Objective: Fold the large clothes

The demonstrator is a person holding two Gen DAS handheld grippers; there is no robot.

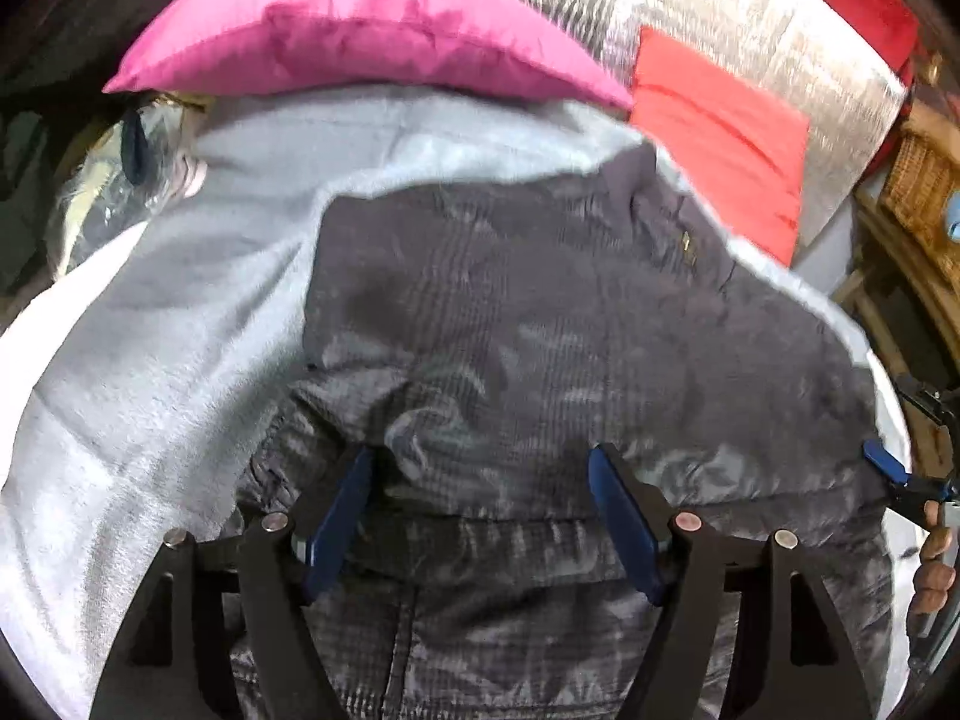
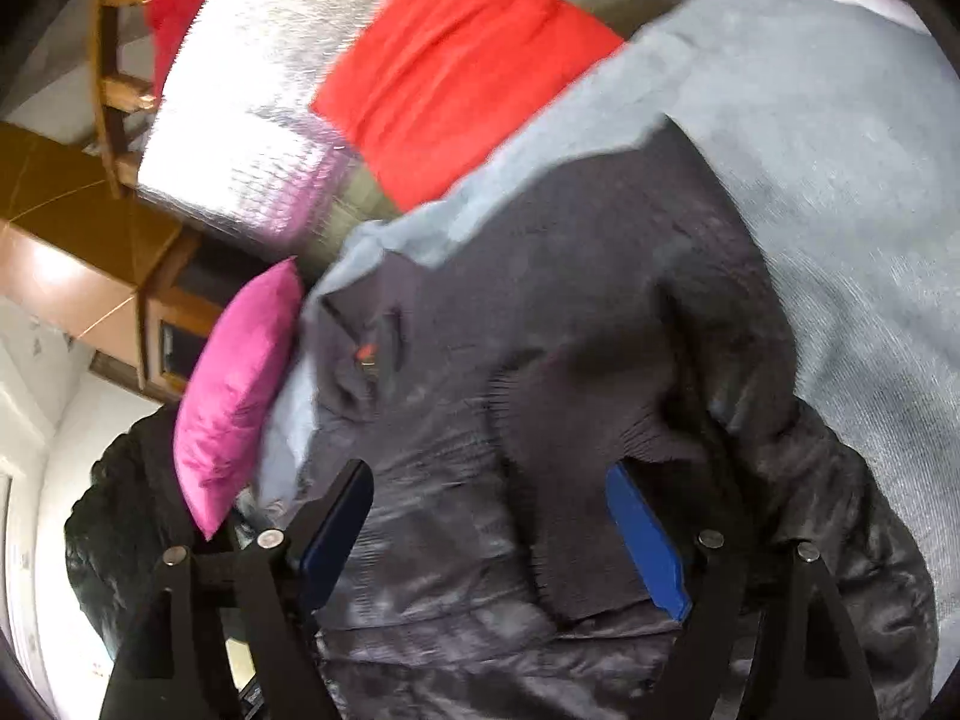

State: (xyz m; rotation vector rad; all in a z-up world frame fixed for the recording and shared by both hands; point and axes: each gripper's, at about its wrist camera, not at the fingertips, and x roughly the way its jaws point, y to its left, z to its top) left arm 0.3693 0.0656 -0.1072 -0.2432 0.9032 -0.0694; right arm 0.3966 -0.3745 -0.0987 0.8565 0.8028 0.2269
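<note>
Right now the left gripper (image 1: 480, 510) hangs just above the dark jacket (image 1: 540, 312), its blue pads spread wide with nothing between them. The right gripper (image 2: 516, 534) is likewise parted, over a ribbed cuff (image 2: 576, 432) of what looks like a sleeve lying across the jacket's body; whether its pads touch the cloth I cannot tell, the picture being smeared with motion.

The jacket lies on the bed, on a pale blue-grey blanket (image 1: 180, 312), roughly flattened, collar end toward a pink pillow (image 1: 360, 30). In the left view its side edges run fairly straight, and the sleeve seen from the right seems already brought in over the front. So I'd judge the work partly done: the garment is spread, and at least one sleeve is folded inward. It remains a long shape, though, rumpled near the hem, so the lengthwise fold and some smoothing appear to be left.

Beyond the blanket sits a red cushion (image 1: 726, 138) on a silvery quilted cover (image 1: 690, 18).
</note>
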